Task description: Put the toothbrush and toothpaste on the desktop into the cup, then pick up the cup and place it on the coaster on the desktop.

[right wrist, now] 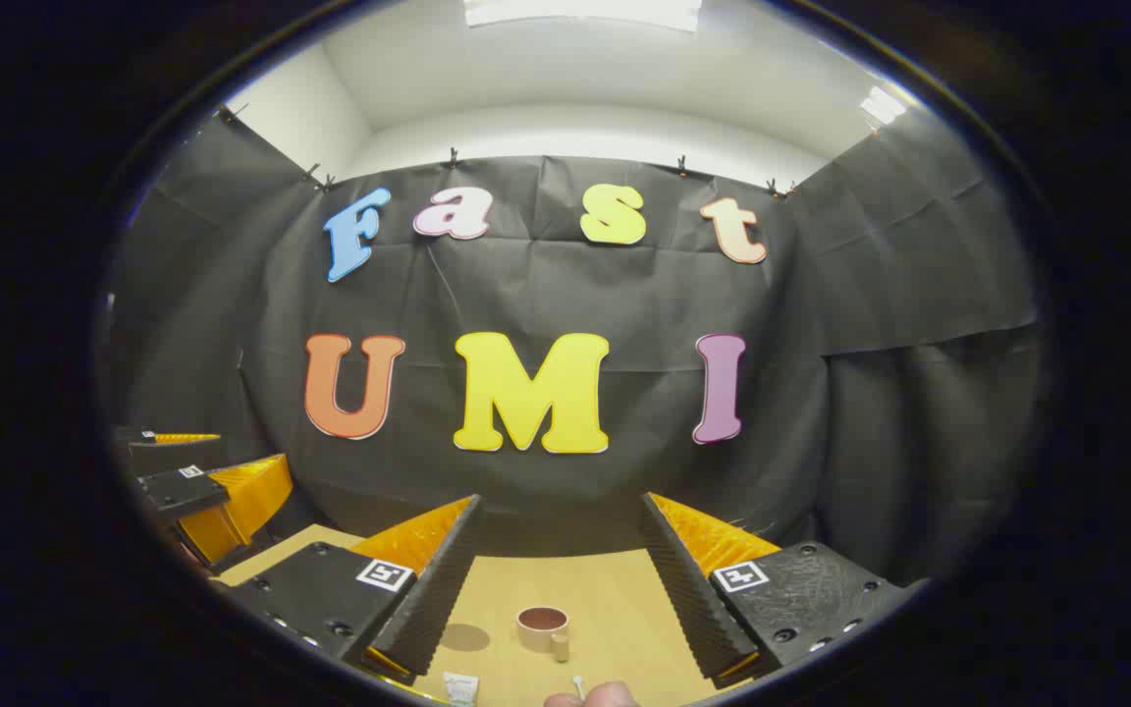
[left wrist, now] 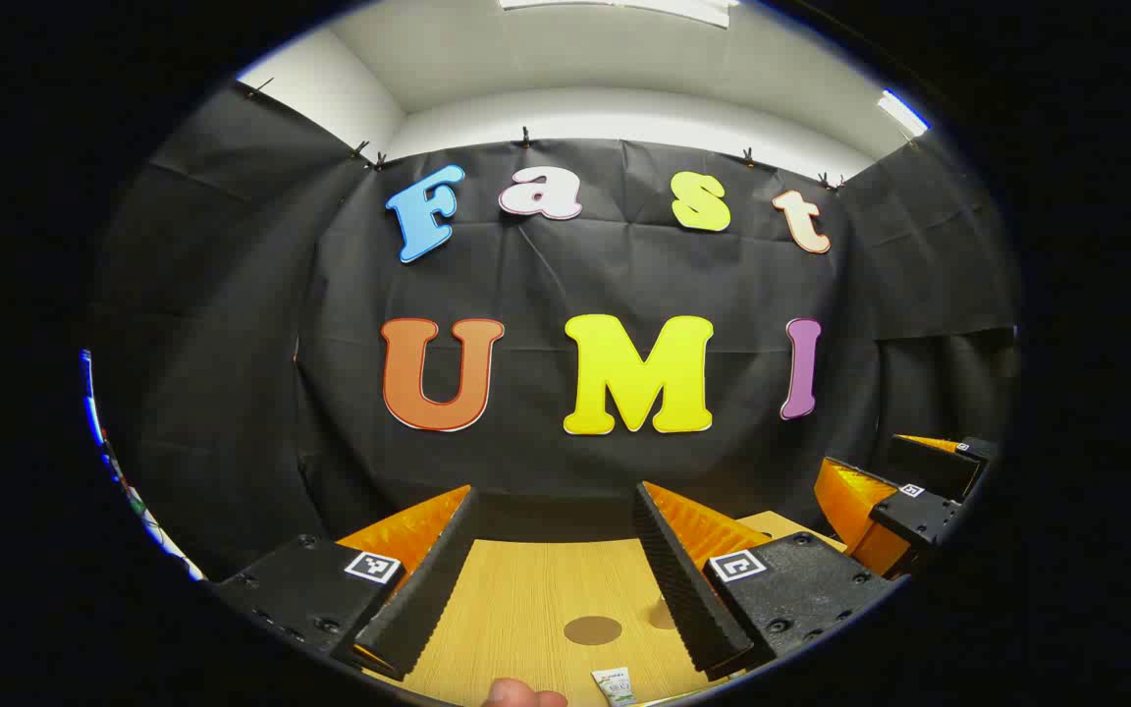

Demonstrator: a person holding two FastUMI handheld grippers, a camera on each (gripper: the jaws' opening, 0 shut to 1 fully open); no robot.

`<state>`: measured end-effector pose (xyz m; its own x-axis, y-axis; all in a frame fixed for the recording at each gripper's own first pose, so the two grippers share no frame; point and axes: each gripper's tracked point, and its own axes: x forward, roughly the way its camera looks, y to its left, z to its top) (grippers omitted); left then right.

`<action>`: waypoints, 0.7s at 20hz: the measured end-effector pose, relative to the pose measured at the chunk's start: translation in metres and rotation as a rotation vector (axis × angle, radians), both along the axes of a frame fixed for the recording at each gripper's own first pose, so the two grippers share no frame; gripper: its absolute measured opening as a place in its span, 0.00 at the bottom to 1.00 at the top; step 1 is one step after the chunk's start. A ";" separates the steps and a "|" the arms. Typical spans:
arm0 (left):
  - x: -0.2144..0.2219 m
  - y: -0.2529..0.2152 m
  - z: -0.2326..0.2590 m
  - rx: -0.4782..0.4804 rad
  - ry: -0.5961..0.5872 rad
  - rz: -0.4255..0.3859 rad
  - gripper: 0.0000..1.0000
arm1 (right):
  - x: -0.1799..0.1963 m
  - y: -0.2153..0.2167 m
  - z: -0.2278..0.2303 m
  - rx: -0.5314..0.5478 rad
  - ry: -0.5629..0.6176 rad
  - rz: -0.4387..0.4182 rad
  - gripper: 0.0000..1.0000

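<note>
Both grippers hang above the near edge of the desk (right wrist: 615, 589), jaws wide apart and holding nothing: the left gripper (left wrist: 556, 570) and the right gripper (right wrist: 556, 579). Take the cup (right wrist: 542, 627) as landmark: it stands upright mid-desk, a small mug with a handle on its near side. The coaster (left wrist: 593, 629), a flat brown disc, lies to the cup's left. The toothpaste (right wrist: 460, 688) lies nearer the desk's edge, left of the cup; only its end shows. A thin white tip near the cup's near side may be the toothbrush (right wrist: 578, 681), too small to be sure. The tube is likely light and soft, best pinched across its flat body; the brush stiff and slim, gripped mid-handle. The cup looks rigid, possibly slippery; grip its wall.
</note>
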<state>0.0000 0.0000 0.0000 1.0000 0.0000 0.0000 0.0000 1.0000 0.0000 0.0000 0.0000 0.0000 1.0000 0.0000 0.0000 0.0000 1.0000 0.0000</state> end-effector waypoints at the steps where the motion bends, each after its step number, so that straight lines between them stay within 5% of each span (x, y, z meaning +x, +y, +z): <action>1: 0.000 0.000 0.001 0.000 0.000 0.003 0.98 | 0.001 0.000 0.000 0.004 0.004 0.004 0.97; 14: 0.001 -0.001 0.001 0.019 0.003 0.031 0.98 | 0.015 -0.008 -0.007 0.002 0.007 0.039 0.97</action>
<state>0.0012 -0.0014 0.0008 0.9995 0.0314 -0.0022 -0.0314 0.9993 0.0192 0.0152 -0.0078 -0.0071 0.9992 0.0389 -0.0068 -0.0389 0.9992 0.0020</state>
